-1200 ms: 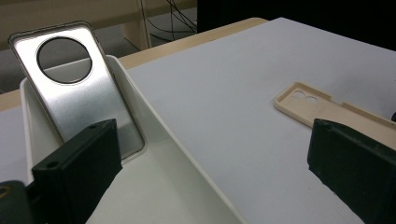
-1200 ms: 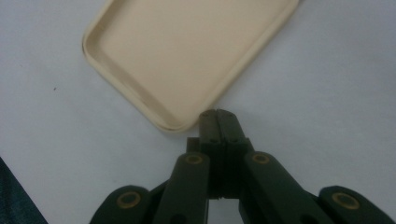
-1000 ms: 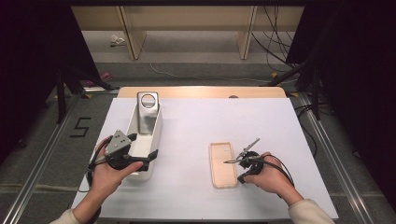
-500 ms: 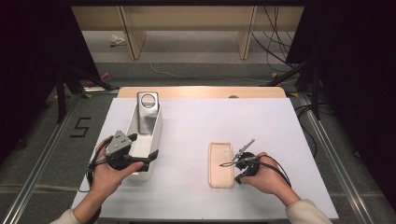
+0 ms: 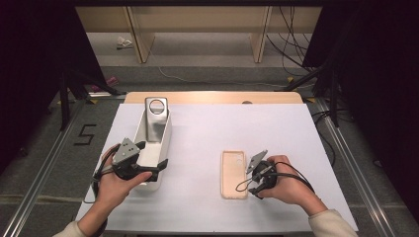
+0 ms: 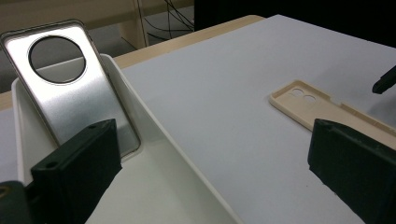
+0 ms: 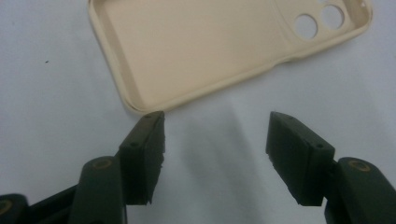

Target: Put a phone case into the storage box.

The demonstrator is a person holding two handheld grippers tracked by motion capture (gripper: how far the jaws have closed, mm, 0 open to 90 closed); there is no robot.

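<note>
On the white table (image 5: 207, 138) a beige phone case (image 5: 233, 174) lies flat with its hollow side up and its two camera holes at the far end. The right gripper (image 5: 253, 174) is just beside the right edge of this case, low over the table. Its jaws have just been opening, and in the right gripper view they stand well apart with only bare table between them; one fingertip (image 7: 148, 140) is very near the long edge of the phone case (image 7: 224, 46) and I cannot tell if it touches it. Nothing is held by this gripper. On the left side of the table a white tray (image 5: 157, 148) stands, and a silver phone back cover (image 5: 155, 121) with a big round hole leans upright against its far wall. The left gripper (image 5: 150, 160) is at the near end of this tray. In the left gripper view its jaws are wide apart, one over the inside of the tray (image 6: 154, 186), the other outside it above the table, and they grip nothing.
</note>
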